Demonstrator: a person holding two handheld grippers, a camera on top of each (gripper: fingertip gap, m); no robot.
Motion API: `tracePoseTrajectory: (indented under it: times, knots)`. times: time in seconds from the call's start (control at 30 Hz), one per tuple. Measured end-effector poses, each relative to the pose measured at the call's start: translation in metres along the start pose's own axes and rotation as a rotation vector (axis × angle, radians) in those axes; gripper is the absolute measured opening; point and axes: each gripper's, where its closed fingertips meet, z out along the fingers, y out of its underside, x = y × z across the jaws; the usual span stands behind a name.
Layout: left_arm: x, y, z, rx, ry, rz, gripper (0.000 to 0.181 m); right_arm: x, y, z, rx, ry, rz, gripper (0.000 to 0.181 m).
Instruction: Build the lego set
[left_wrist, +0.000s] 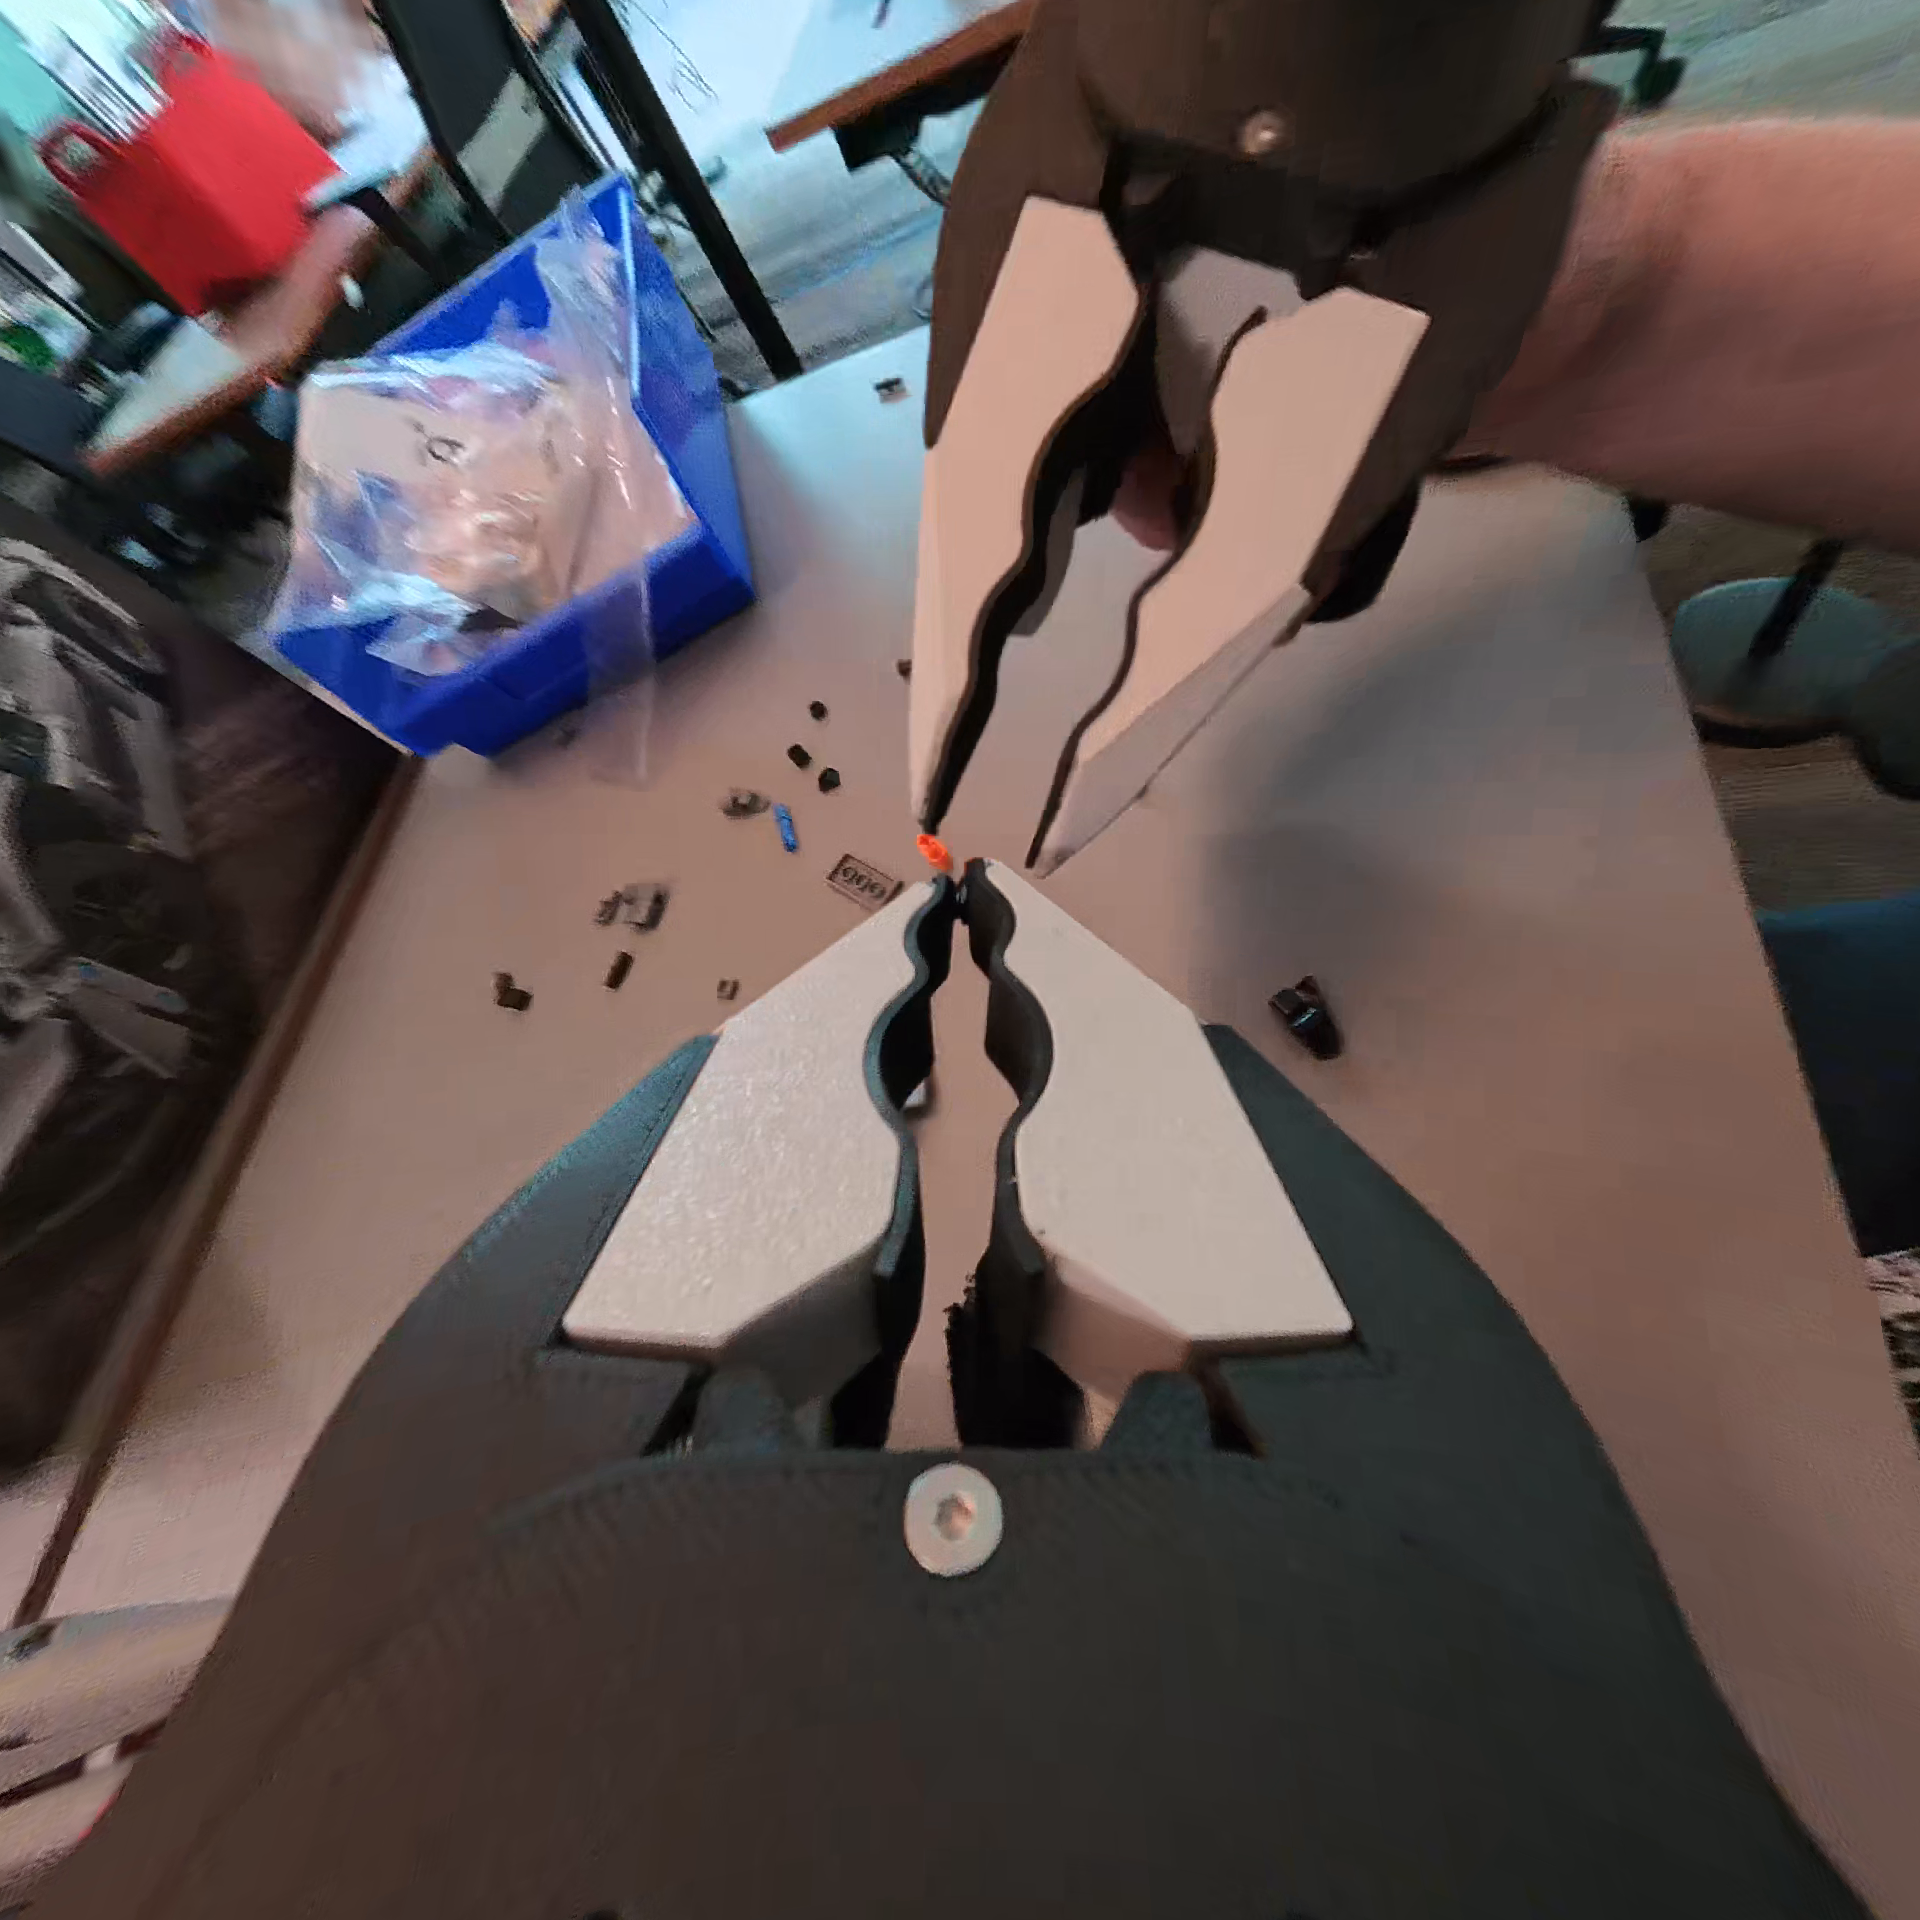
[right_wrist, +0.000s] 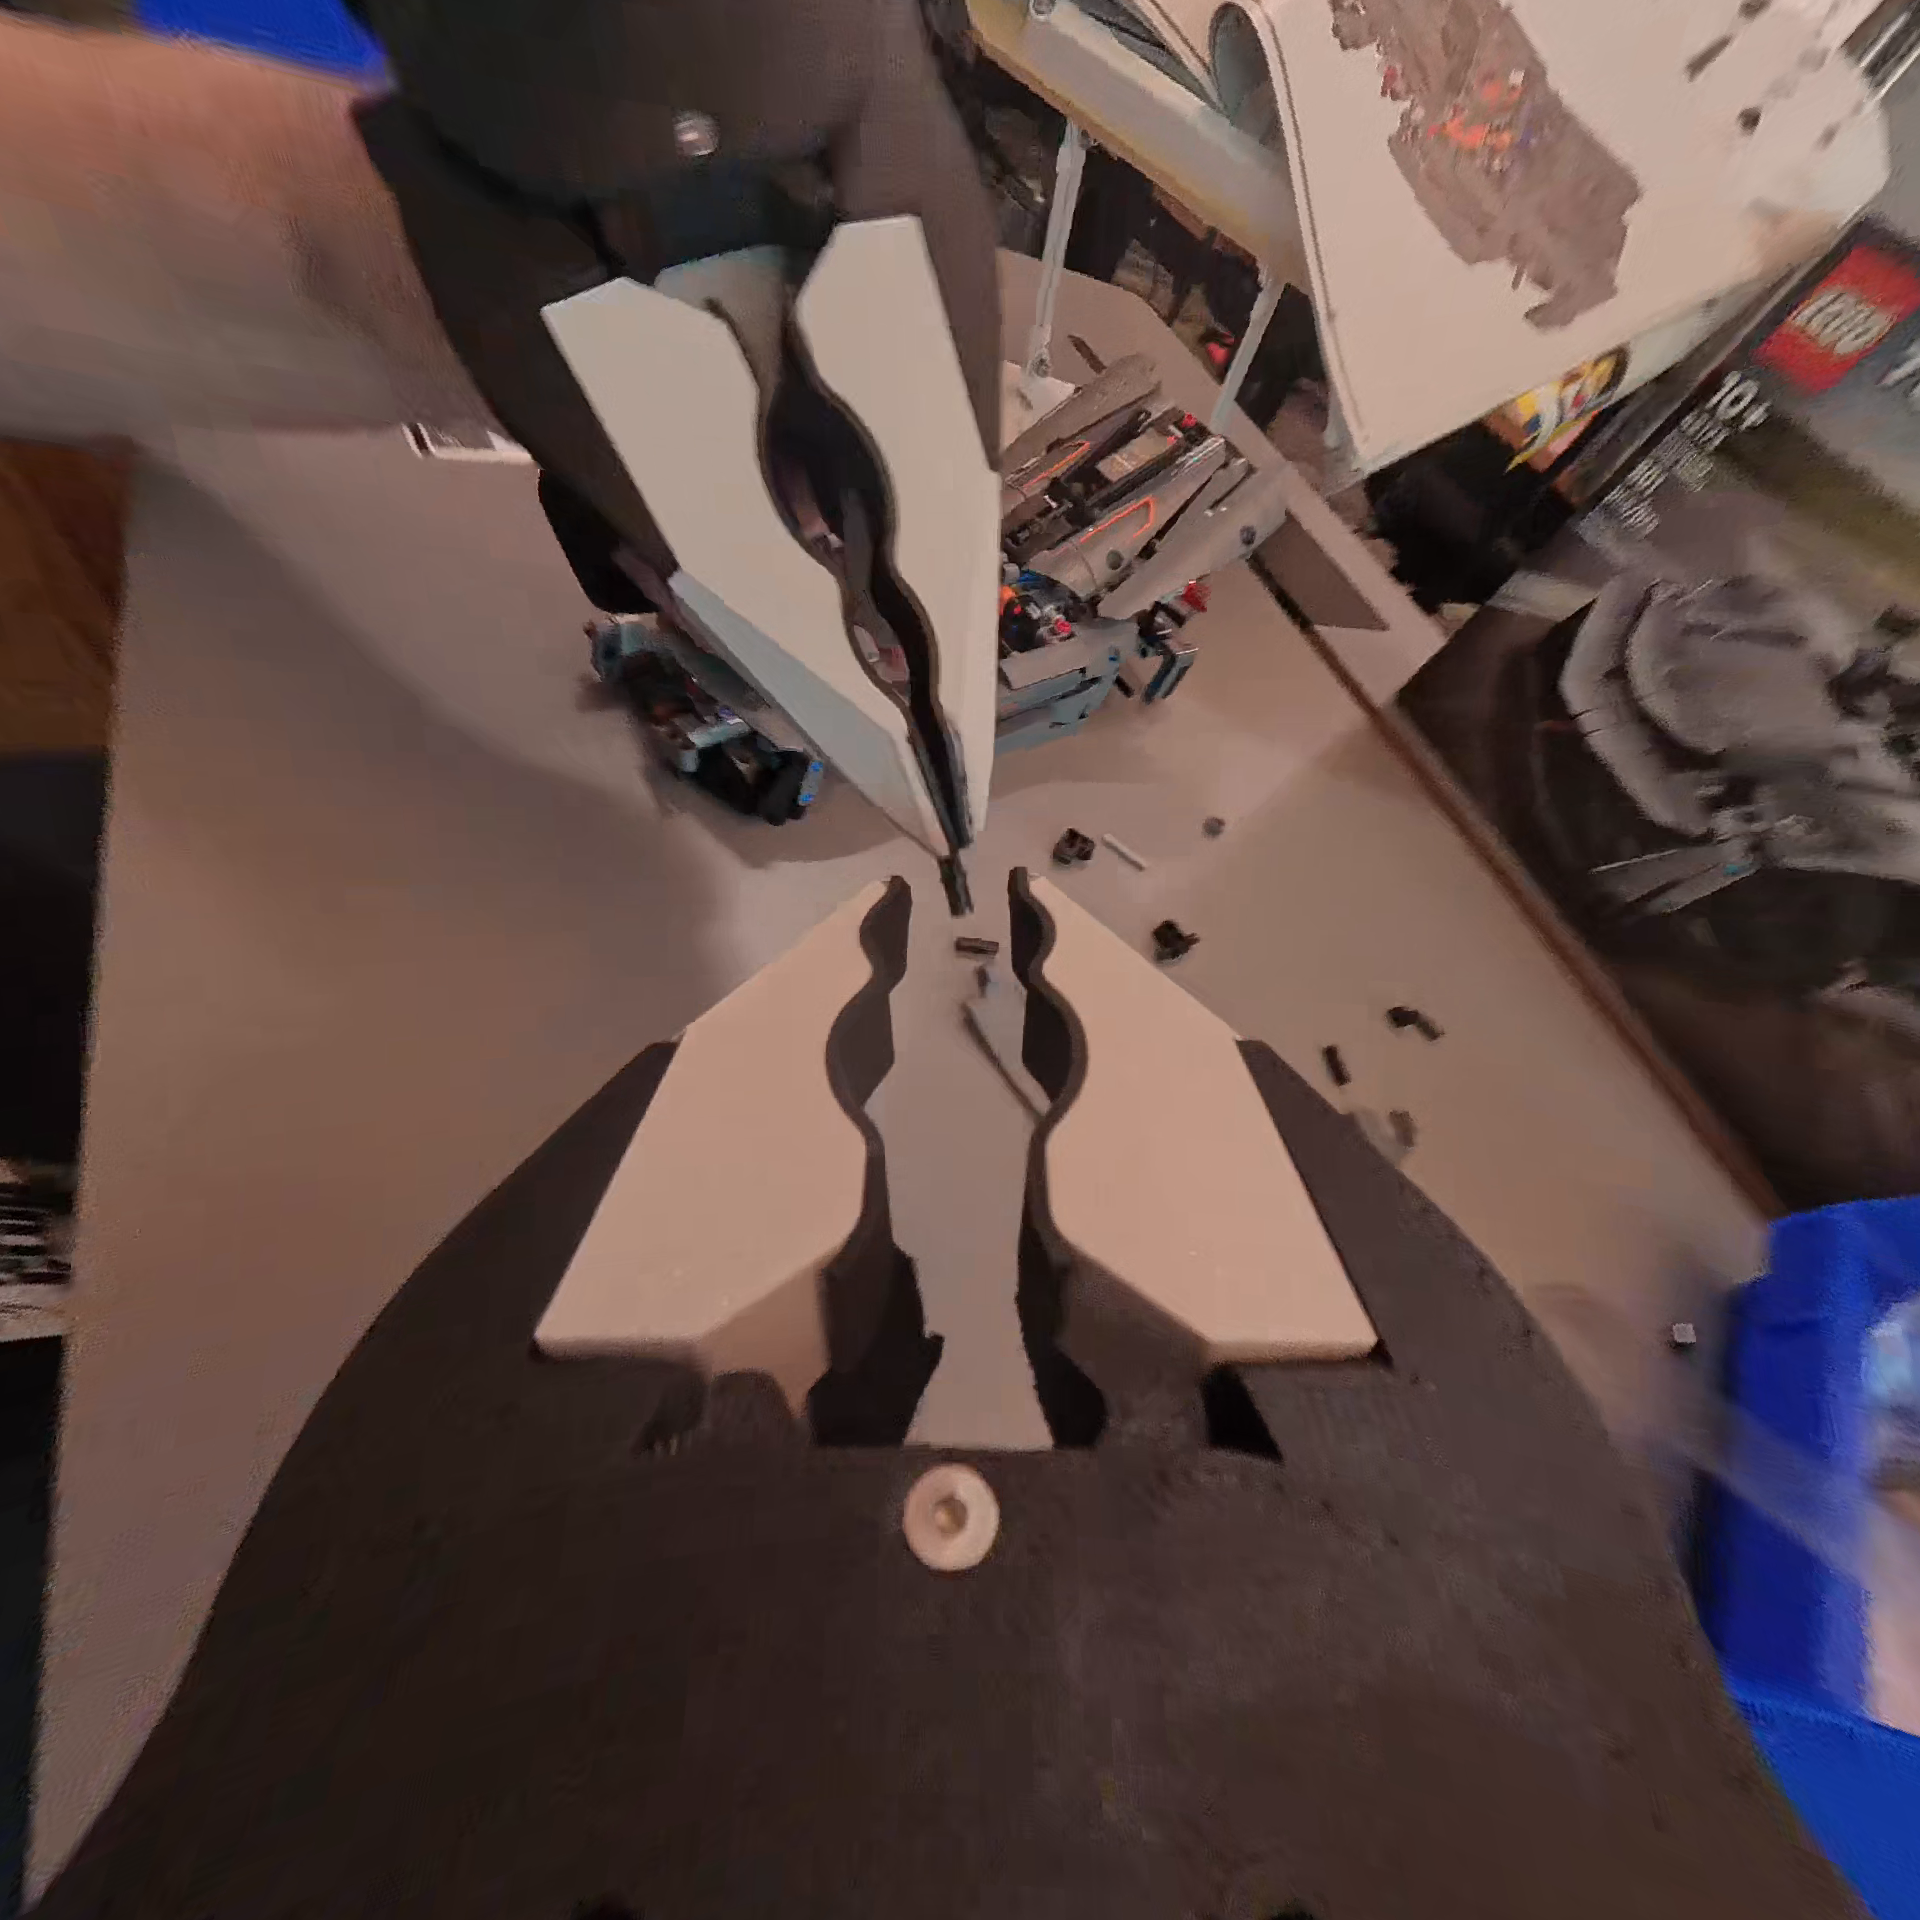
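Black small piece (right_wrist: 956, 894) pinched in my left gripper (left_wrist: 958, 885), tips closed on it. My right gripper (right_wrist: 958, 891) spread, empty, tips flanking piece above table (left_wrist: 1351, 831). Orange stud (left_wrist: 932, 850) adjacent.

Matt beige bench (left_wrist: 1351, 790); glossy blue plastic bin (left_wrist: 665, 416) holding crinkled clear film bag (left_wrist: 488, 468); tongs (left_wrist: 958, 885) of grainy matt plastic.

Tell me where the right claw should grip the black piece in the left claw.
Take the free end of the black piece poking past the shut left claw's tips. Probably advance the open right claw straight, a finger each side: the piece is thin and sits between them.
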Motion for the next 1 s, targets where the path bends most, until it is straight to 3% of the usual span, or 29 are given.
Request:
tracePoseTrajectory:
  times: [0.2, 0.47, 0.73, 0.9, 1.0]
  knots:
    - [-0.003, -0.007, 0.005, -0.017, 0.081, -0.130, 0.000, 0.006, 0.003, 0.010, -0.119, 0.112, -0.175, 0.003]
    - [-0.008, -0.023, -0.005, 0.154, 0.156, -0.294, 0.009, 0.009, -0.011, -0.001, 0.078, -0.032, 0.162, 0.003]
    - [-0.005, -0.022, -0.003, 0.174, 0.185, -0.334, 0.002, 0.006, -0.011, 0.001, 0.075, -0.004, 0.105, 0.002]
    - [-0.002, -0.013, -0.003, 0.111, 0.195, -0.329, 0.002, 0.001, -0.007, 0.008, 0.059, -0.029, 0.120, 0.003]
    - [0.005, 0.004, 0.002, -0.004, 0.202, -0.320, 0.001, -0.009, 0.005, 0.013, 0.010, -0.110, 0.188, 0.007]
